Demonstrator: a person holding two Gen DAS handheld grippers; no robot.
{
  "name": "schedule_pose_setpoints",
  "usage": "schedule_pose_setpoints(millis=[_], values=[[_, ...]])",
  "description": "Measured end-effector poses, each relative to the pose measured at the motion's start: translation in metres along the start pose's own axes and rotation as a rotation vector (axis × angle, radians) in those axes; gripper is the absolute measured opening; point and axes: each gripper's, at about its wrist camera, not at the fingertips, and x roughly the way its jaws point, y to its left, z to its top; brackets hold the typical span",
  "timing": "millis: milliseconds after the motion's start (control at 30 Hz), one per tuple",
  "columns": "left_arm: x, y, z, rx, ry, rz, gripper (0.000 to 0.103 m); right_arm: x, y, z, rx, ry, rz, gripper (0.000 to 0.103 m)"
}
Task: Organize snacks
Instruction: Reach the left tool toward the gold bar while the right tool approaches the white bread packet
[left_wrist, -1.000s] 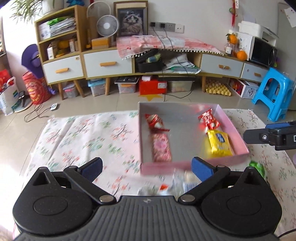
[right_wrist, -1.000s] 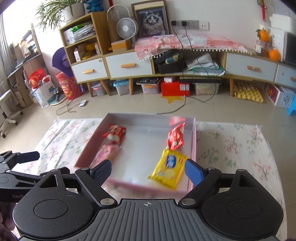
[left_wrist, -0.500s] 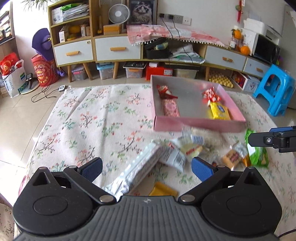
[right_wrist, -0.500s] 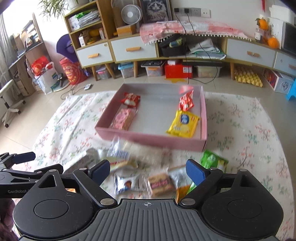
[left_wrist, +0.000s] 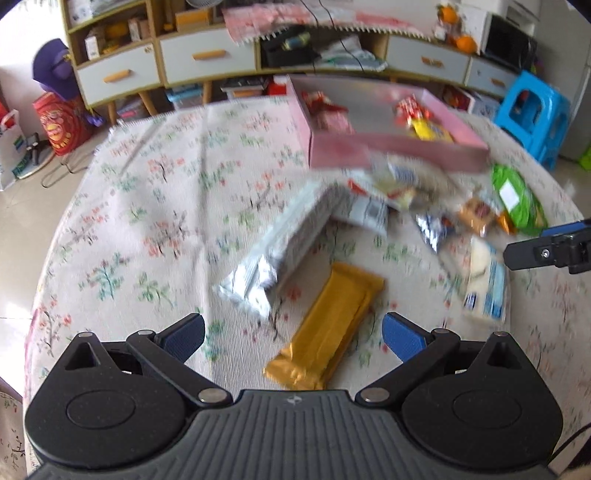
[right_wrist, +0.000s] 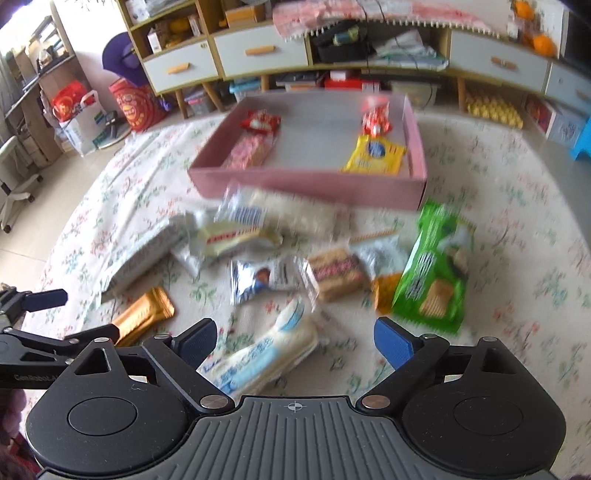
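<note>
On the table (left_wrist: 155, 206), a floral cloth carries a pink box (right_wrist: 310, 184) at the far side, with red, pink and yellow packets inside. Loose snacks lie near it: a silver bag (left_wrist: 284, 240), a gold bar (left_wrist: 328, 332), a green cracker pack (right_wrist: 432, 273) at the right and a white-blue bun pack (right_wrist: 266, 354). The left tongs (left_wrist: 291, 332) are released, spread over the gold bar, holding nothing. The right tongs (right_wrist: 295, 339) are released too, above the bun pack.

A blue plastic stool (left_wrist: 532, 114) stands beside the floral cloth (left_wrist: 155, 206) (oranges (right_wrist: 543, 44) sit on the sideboard (right_wrist: 495, 62)).
</note>
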Motion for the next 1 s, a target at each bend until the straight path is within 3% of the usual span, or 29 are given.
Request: schedule_pose_setpoints(millis=[133, 433, 700, 833, 1000], values=[[0.007, -0.002, -0.011, 0.051, 0.023, -0.030, 0.096, 0.015, 0.006, -0.009, -0.006, 0.054, -0.001, 0.094], [0.007, -0.016, -0.017, 0.115, 0.042, -0.100, 0.066, 0.033, 0.010, -0.011, 0.020, 0.059, 0.028, 0.094], [0.000, -0.027, -0.021, 0.130, 0.069, -0.158, 0.061, 0.035, 0.009, -0.016, -0.054, 0.088, -0.024, 0.094], [0.000, -0.028, -0.021, 0.109, 0.068, -0.138, 0.061, 0.029, 0.001, -0.020, -0.072, 0.114, -0.039, 0.094], [0.005, -0.030, -0.017, 0.078, 0.042, -0.091, 0.062, 0.019, -0.010, -0.021, -0.057, 0.087, -0.047, 0.094]])
